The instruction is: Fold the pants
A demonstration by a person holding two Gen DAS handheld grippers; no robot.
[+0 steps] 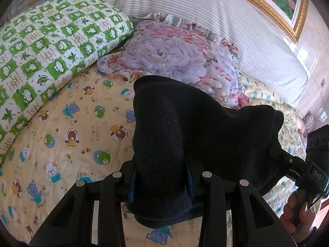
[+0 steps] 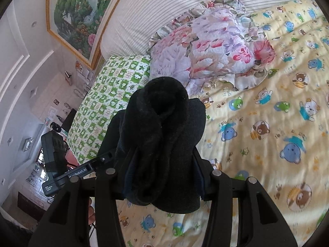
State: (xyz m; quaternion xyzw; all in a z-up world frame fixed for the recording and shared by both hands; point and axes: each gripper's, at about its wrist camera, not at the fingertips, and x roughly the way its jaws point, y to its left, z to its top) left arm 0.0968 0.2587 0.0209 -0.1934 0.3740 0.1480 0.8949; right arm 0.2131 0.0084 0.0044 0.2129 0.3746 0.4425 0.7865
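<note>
Here we hold the black pants [image 1: 185, 135] bunched and thick above the bear-print quilt [image 1: 67, 135]; our left gripper [image 1: 162, 183] pinches one fold, our right gripper [image 2: 164, 177] another rolled wad.

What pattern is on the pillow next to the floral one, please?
Green and white checks with leaves, on the checked pillow; the left wrist view shows it best.

Before us our yellow bear-print quilt [image 1: 67, 135], green checked pillow [image 1: 47, 47], floral ruffled pillow [image 2: 207, 49], striped headboard [image 1: 185, 2], gold-framed painting [image 2: 82, 14].
</note>
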